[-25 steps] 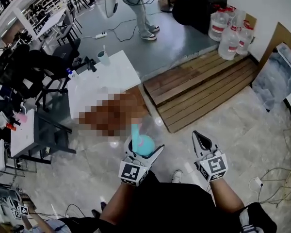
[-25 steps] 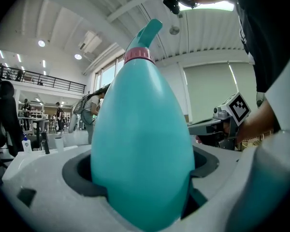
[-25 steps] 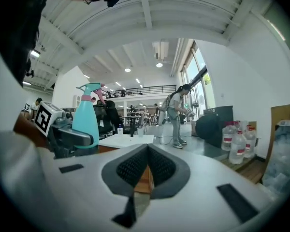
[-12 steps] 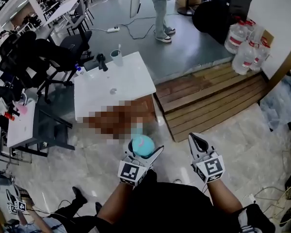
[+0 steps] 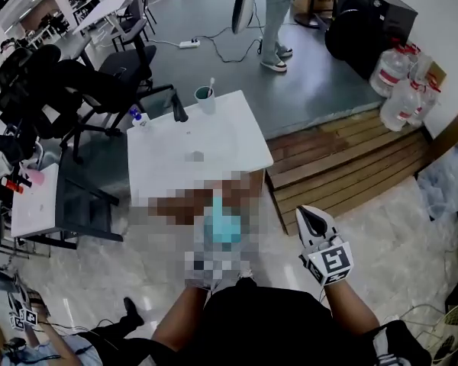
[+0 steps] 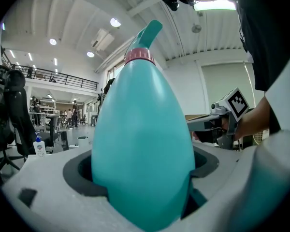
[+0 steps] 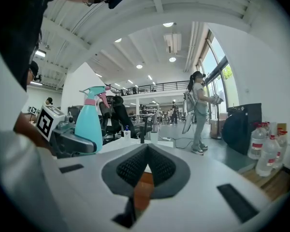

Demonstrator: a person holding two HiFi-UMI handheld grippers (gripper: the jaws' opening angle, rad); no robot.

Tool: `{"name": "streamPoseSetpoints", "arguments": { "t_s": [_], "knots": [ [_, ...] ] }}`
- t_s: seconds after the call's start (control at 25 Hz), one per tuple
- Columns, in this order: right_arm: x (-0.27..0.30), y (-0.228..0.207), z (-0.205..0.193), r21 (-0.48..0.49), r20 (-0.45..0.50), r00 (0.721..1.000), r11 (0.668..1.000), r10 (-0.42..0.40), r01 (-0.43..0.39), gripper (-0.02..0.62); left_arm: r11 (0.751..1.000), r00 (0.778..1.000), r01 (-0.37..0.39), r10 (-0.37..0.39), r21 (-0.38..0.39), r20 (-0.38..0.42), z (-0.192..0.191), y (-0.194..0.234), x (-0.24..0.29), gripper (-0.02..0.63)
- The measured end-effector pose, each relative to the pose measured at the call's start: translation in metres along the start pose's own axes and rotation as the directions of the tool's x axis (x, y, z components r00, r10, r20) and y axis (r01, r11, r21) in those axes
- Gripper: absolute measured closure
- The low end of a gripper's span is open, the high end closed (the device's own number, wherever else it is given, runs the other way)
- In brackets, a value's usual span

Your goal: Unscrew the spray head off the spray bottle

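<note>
While my left gripper [image 6: 144, 192] clamps the spray bottle [image 6: 142, 129], apparently mid-air near the worktop [image 5: 191, 147], I should open my closed, empty right gripper [image 7: 146, 168] and seize the spray head [image 6: 146, 40] squarely.

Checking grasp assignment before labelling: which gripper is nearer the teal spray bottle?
Left. The left gripper is clamped on the body of the teal spray bottle; the right gripper, shut and empty, sits apart to its right.

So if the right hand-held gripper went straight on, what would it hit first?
Probably the white table ahead of the right hand-held gripper, though depth is hard to judge.
</note>
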State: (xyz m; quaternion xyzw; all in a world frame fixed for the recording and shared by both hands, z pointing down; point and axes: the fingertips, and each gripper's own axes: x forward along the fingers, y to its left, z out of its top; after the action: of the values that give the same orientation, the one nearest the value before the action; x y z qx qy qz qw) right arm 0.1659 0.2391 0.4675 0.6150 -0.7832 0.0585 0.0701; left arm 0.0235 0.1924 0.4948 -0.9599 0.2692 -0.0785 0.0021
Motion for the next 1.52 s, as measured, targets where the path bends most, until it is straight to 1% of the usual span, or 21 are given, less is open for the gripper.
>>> {"name": "streamPoseSetpoints", "arguments": {
  "t_s": [0.08,0.28,0.36,0.48,0.68,0.8,0.88,1.04,1.24,1.4,1.52],
  "knots": [
    [0.022,0.004,0.004,0.023,0.018,1.000,1.000,0.009,-0.009,0.591,1.000,1.000,-0.011,0.011,-0.010,0.013,0.001,0.022,0.001,0.124],
    [0.069,0.009,0.008,0.151,0.039,0.999,0.989,0.006,-0.012,0.591,1.000,1.000,-0.016,0.016,-0.012,0.013,-0.008,0.067,0.001,0.123],
    [0.084,0.012,0.013,0.179,0.044,0.999,0.984,0.003,-0.011,0.591,1.000,1.000,-0.009,0.009,-0.010,0.023,-0.006,0.080,0.000,0.123],
    [0.102,0.019,0.019,0.147,0.030,0.999,0.989,0.012,-0.017,0.591,1.000,1.000,-0.015,0.016,-0.019,0.025,-0.007,0.099,-0.002,0.123],
    [0.131,0.032,0.027,0.038,0.019,0.999,0.998,0.043,-0.044,0.591,0.999,0.999,-0.030,0.031,-0.030,0.015,-0.012,0.126,0.001,0.123],
    [0.148,0.034,0.030,-0.002,0.016,0.998,0.998,0.061,-0.061,0.591,0.999,0.998,-0.038,0.039,-0.025,0.039,-0.010,0.139,0.006,0.123],
    [0.158,0.033,0.029,-0.019,0.010,0.997,0.997,0.072,-0.071,0.591,0.999,0.998,-0.045,0.046,-0.027,0.039,-0.010,0.147,0.010,0.124],
    [0.184,0.021,0.028,-0.012,0.014,0.995,0.995,0.096,-0.096,0.591,0.997,0.997,-0.066,0.067,-0.027,0.023,-0.013,0.163,0.029,0.124],
    [0.224,-0.006,0.034,0.037,0.031,0.990,0.989,0.139,-0.140,0.591,0.994,0.994,-0.108,0.108,-0.007,0.006,-0.006,0.188,0.059,0.123],
    [0.253,-0.019,0.041,0.047,0.035,0.980,0.979,0.198,-0.199,0.591,0.989,0.989,-0.150,0.150,-0.008,-0.005,-0.001,0.206,0.084,0.123],
    [0.270,-0.027,0.040,0.032,0.029,0.968,0.968,0.250,-0.251,0.591,0.984,0.984,-0.178,0.177,-0.033,-0.012,-0.001,0.217,0.101,0.123]
  ]
}}
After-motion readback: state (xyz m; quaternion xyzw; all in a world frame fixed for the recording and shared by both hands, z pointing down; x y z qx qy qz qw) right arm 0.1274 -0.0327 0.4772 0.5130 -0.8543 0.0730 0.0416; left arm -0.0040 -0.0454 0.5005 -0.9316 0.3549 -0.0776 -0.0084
